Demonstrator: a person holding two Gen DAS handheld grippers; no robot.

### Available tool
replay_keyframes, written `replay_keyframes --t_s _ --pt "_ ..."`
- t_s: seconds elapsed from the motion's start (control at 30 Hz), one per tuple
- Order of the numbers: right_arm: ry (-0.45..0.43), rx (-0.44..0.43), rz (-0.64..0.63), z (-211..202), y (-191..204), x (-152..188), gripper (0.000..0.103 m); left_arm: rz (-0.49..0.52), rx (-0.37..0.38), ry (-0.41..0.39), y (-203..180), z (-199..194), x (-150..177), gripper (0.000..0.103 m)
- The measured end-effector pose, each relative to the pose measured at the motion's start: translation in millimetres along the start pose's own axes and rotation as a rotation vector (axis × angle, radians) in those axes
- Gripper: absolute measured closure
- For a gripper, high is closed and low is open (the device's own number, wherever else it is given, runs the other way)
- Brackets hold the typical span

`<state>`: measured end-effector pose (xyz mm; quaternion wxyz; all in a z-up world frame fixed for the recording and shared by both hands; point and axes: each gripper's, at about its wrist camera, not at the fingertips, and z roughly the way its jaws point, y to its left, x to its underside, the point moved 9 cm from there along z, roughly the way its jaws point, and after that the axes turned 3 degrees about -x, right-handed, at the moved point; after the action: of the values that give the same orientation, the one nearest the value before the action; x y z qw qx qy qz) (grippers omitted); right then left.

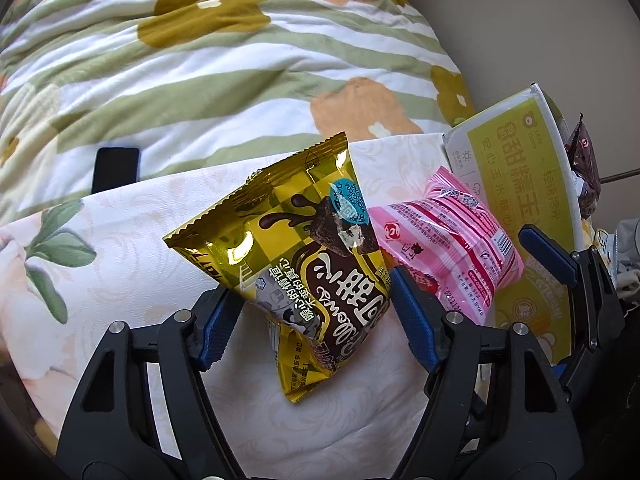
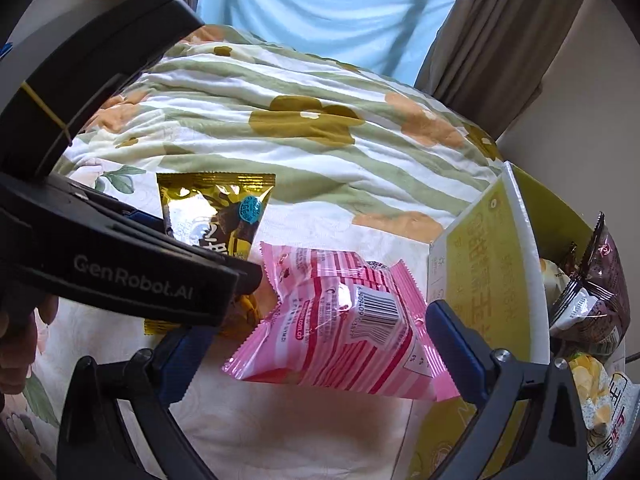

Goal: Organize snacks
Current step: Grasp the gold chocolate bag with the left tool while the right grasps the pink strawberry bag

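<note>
A gold snack packet (image 1: 296, 248) lies on the pale floral bedsheet (image 1: 120, 248). My left gripper (image 1: 316, 316) is open, its blue pads on either side of the packet's lower half. A pink snack packet (image 2: 344, 328) lies to the right of the gold one (image 2: 224, 220); it also shows in the left wrist view (image 1: 452, 240). My right gripper (image 2: 312, 344) is open around the pink packet, which lies between the pads. The left gripper's black body (image 2: 120, 256) crosses the left of the right wrist view and hides part of the gold packet.
A yellow and white cardboard box (image 2: 500, 264) stands at the right and holds several packets, a brown one (image 2: 592, 292) among them. A green striped flowered quilt (image 2: 280, 120) lies behind. A black phone (image 1: 116, 170) lies at the quilt's edge.
</note>
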<state>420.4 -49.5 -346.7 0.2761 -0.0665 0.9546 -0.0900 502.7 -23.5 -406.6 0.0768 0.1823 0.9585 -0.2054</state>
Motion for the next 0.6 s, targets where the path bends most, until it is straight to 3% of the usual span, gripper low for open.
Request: replay_keyframes --t_s 0.43,0.6 --pt "0.107 0.035 -0.093 29.8 1.1 2.4 0.002 0.048 -0.066 -0.01 17.8 -8.1 10.6 0.041" --pt "0.158 0.037 -0.071 44.7 -6.4 10.4 0.017 0.052 -0.066 -0.02 17.5 -10.2 12.0 0.047"
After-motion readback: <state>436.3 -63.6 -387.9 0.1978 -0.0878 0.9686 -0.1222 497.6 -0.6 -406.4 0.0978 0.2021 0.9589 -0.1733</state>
